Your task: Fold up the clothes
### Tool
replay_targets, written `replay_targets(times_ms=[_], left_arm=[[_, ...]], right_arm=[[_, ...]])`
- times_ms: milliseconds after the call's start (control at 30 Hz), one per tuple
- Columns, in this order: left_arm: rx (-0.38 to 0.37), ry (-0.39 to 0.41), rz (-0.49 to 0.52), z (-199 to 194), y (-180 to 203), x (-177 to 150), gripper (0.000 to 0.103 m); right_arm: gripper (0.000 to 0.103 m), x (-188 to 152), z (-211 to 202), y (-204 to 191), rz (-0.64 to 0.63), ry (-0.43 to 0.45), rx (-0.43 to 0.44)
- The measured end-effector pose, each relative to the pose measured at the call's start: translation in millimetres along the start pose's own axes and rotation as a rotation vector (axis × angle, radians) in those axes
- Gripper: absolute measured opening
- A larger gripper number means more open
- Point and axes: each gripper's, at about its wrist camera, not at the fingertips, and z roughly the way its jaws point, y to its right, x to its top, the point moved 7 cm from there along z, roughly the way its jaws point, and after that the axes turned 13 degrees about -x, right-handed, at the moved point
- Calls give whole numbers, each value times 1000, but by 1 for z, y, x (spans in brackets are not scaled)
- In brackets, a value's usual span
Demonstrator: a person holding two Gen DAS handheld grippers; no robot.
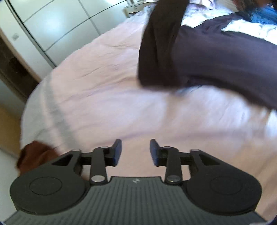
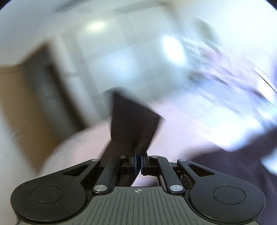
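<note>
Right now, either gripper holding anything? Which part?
Right gripper is shut on the dark garment, pinching a corner or edge of the cloth; blur hides which. Left gripper is open and empty above the bed.

Counted on and around the bed

One dark garment (image 1: pixel 199 57), one pink bed sheet (image 1: pixel 103 97), one blue cloth (image 1: pixel 264 15) at the far edge, one rust-brown cloth (image 1: pixel 34 155) at the near corner, and two grippers: left gripper (image 1: pixel 135 152), right gripper (image 2: pixel 138 163).

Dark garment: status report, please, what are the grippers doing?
Left gripper open, empty, over bed. Right gripper shut on dark garment, lifting it. Nothing blocking.
</note>
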Motion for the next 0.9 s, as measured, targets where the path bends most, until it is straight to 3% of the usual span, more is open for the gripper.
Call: replay_targets(times_ms=[100,200,333,433,567,633,667,700,733,900], left_arm=[[-15,-18,-8,47,43,40,40],[-24,-33,-38,90,78,77,45],[24,-104,-47,138,96,111,49],[92,-178,14,164,98,121,50],[176,-234,98,188,91,133,50],[191,-264,138,197,90,132,44],[184,-276,159,201,90,132,32],[172,-282,181,204,92,132,11],[170,-281,205,204,94,132,5],[142,-224,275,189,113,130,5]], right_arm=[[3,-34,62,101,119,-180,-71],[3,-66,99,158,162,-332,-65],[3,-85,107,182,135,-438,6],[3,-85,104,187,89,-484,68],[3,-76,107,194,92,-511,98],[3,-69,109,198,98,-522,108],[3,-65,110,201,101,-527,113],[3,-60,110,202,95,-520,120],[3,-52,106,201,71,-489,130],[3,-11,85,195,-48,-332,182]])
